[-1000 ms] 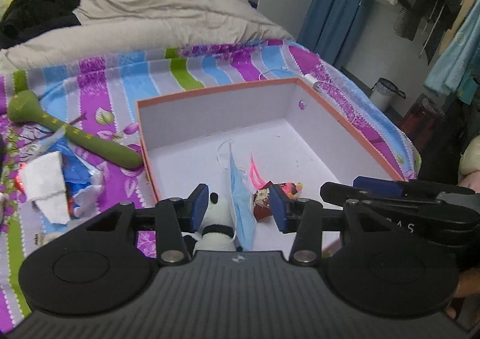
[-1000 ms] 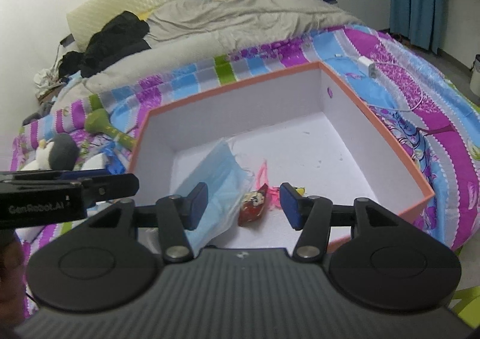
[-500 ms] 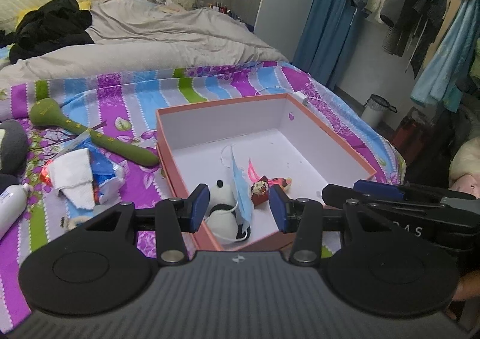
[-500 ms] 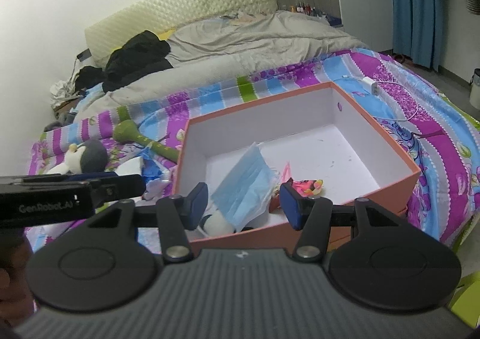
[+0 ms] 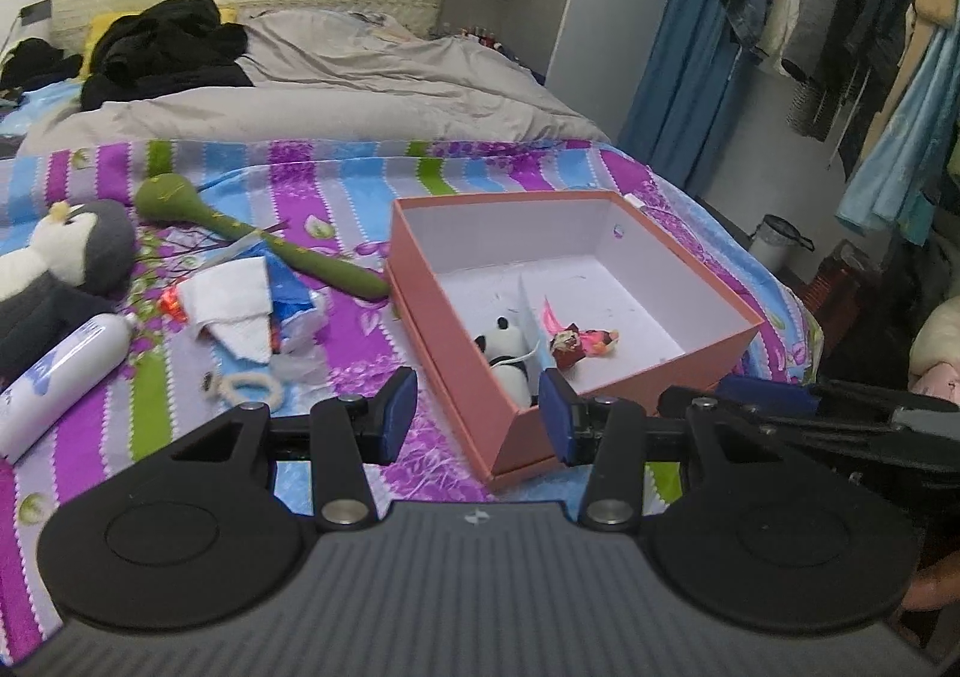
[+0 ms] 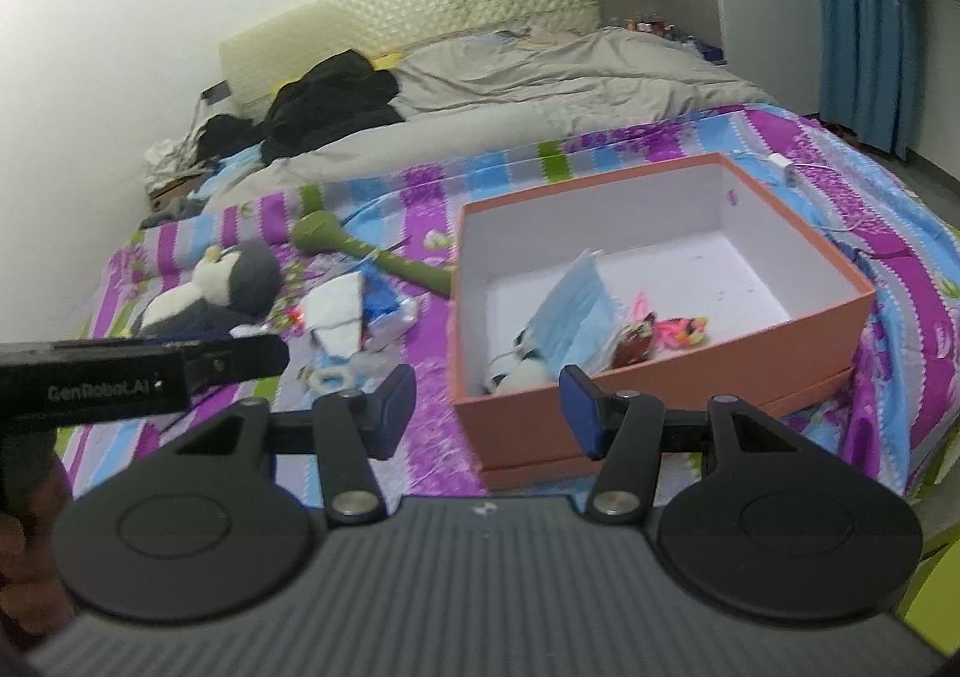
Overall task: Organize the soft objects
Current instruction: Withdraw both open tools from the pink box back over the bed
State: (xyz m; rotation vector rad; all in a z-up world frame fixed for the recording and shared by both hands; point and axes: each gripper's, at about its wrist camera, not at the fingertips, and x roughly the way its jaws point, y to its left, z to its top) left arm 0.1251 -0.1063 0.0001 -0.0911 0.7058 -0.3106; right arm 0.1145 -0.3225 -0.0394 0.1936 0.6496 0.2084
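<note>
At the far left of the left wrist view a white bottle [image 5: 54,377] lay slanted on the striped bedspread [image 5: 336,179], its cap end toward a penguin plush [image 5: 66,257] lying at the left edge of the frame. Right of the penguin, a green long-handled soft toy [image 5: 252,239] ran on a diagonal, bulb end upper left, thin end pointing at the left wall of the orange box [image 5: 456,341] and just short of it. Below it sat a heap of white tissue [image 5: 231,302] and blue wrapping, with a small white ring [image 5: 249,390] nearer the camera. A strip of bare bedspread lay open between this clutter and the box.

The box stood open at frame centre, its near corner close to the bed's front edge. Inside, crowded in the near left part, were a panda plush [image 5: 510,359], a blue face mask [image 6: 576,311] propped up on edge, and a small red and pink toy [image 5: 579,344]; the far half of the box floor was bare.

The left gripper [image 5: 477,419] hung above the near corner of the box, jaws apart and holding nothing. In the right wrist view the right gripper [image 6: 487,401] likewise hung over the box's near wall with its jaws apart and empty. At that frame's left edge the side of the left gripper read "GenRobot.AI". A white charger [image 6: 783,164] and cable lay beyond the box's far right corner.
</note>
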